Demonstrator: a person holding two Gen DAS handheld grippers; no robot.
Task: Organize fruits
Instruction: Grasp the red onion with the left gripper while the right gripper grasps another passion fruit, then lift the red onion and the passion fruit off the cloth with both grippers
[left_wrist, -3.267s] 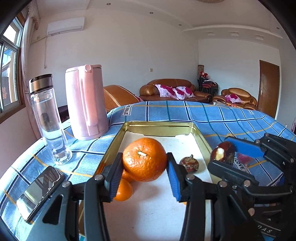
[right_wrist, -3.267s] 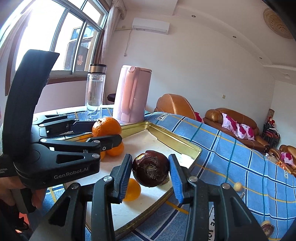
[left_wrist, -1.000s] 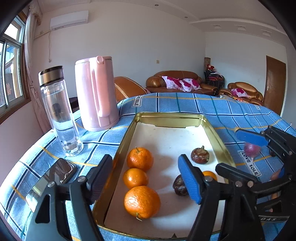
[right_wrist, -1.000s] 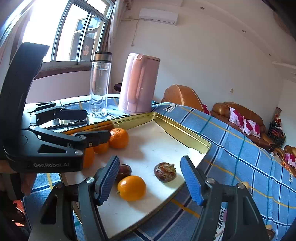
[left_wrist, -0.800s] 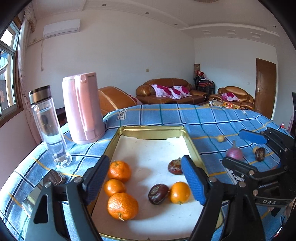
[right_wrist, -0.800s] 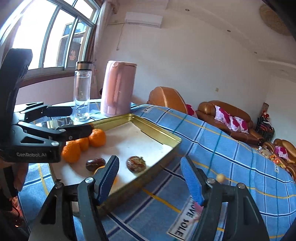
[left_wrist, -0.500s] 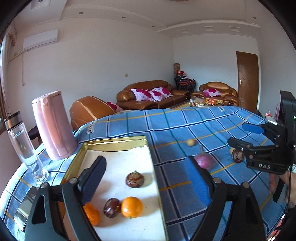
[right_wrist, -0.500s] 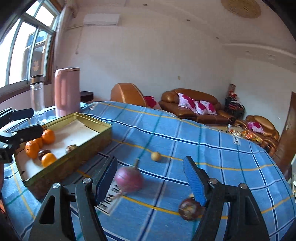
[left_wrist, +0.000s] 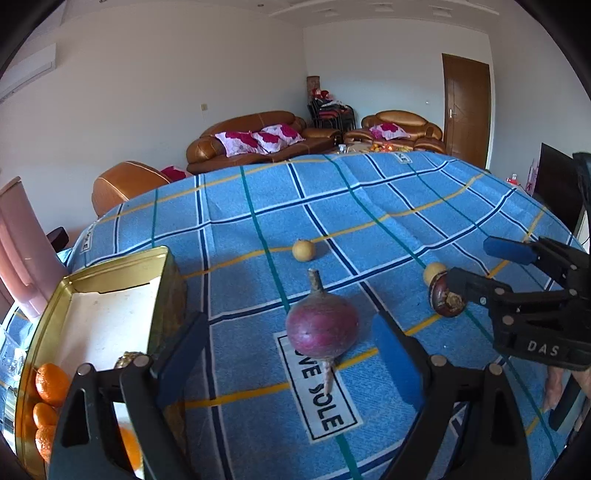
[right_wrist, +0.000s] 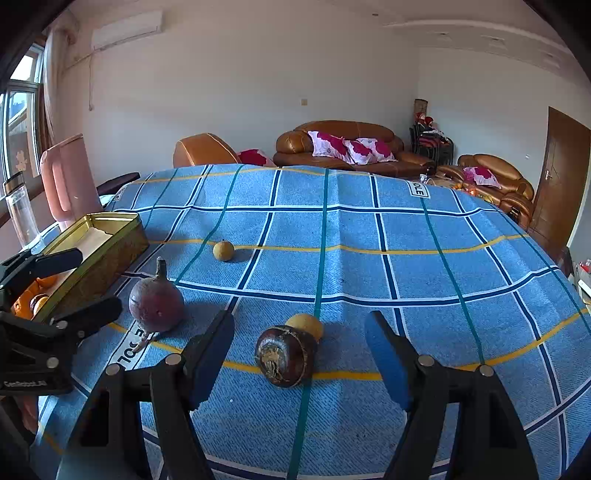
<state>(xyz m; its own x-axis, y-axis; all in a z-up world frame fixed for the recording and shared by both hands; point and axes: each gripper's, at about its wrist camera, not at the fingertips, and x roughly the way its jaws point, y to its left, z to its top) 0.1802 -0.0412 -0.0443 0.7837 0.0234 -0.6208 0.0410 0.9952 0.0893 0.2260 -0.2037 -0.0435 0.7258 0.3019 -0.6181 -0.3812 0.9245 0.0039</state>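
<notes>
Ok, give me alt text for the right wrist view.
The right gripper, open, frames a dark brown fruit lying on a blue checked tablecloth, a small yellow fruit just behind it. At left sit a purple bulb and a gold tray.

The right tool (right_wrist: 299, 354) stands with its blue pads apart, and a dark brown mangosteen (right_wrist: 284, 356) lies on the surface (right_wrist: 406, 258) between them, touched by neither. A small yellow fruit (right_wrist: 308, 325) sits just behind the mangosteen, touching it. To the left a purple round vegetable (right_wrist: 156, 301) with a stem rests on the blue checked cloth, near the left tool (right_wrist: 55, 291). Another small yellow fruit (right_wrist: 223, 251) lies farther back. A gold tin tray (right_wrist: 110, 254) at the left edge holds oranges (right_wrist: 27, 302). Behind it stand a pink kettle (right_wrist: 70, 181) and a clear bottle (right_wrist: 20, 208).
</notes>
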